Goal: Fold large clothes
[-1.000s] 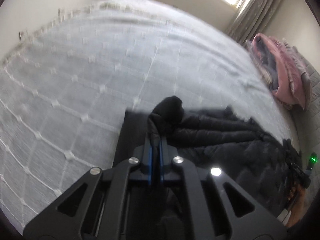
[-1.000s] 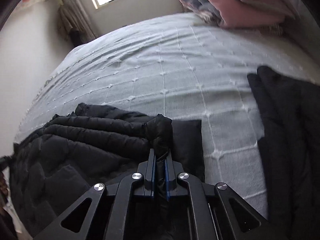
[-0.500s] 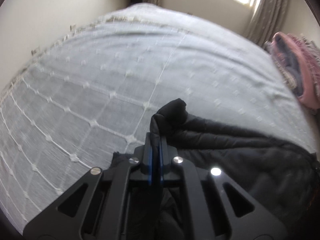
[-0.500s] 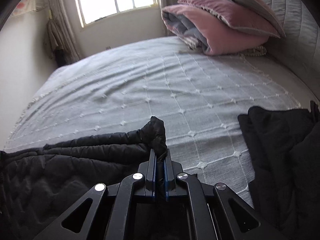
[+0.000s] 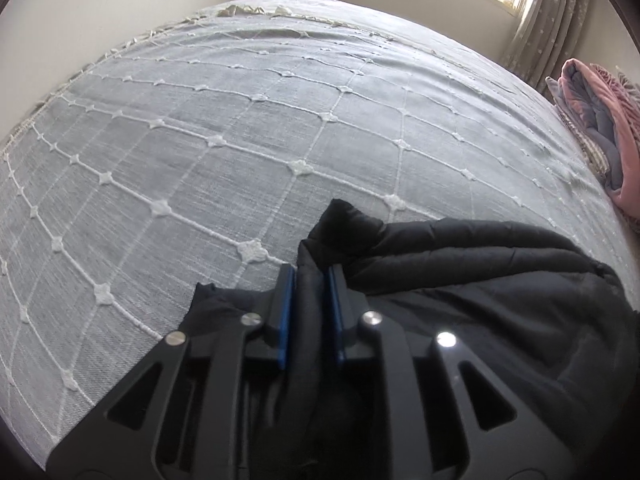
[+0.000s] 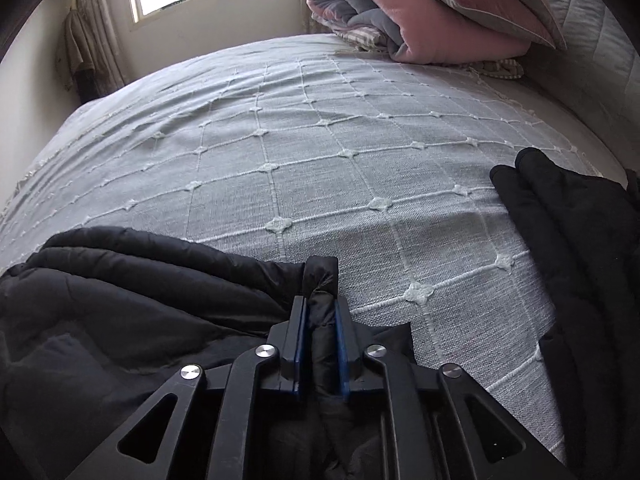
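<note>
A black quilted puffer jacket [image 5: 480, 280] lies on a grey bedspread [image 5: 240, 140]. My left gripper [image 5: 311, 276] is shut on a bunched fold of the jacket's edge, which sticks out past the fingertips. In the right wrist view the same jacket [image 6: 120, 300] spreads to the left, and my right gripper [image 6: 320, 308] is shut on another bunched fold of its edge. Both grippers sit low over the bed.
A second black garment [image 6: 568, 240] lies at the right on the bedspread [image 6: 320, 160]. A folded pink and grey blanket [image 6: 420, 16] is stacked at the head of the bed, also visible in the left wrist view [image 5: 600, 128]. Windows and walls border the bed.
Both grippers moved forward over the bed, carrying the jacket's edge with them. The jaws stand slightly wider around the cloth than before, still clamped on it.
</note>
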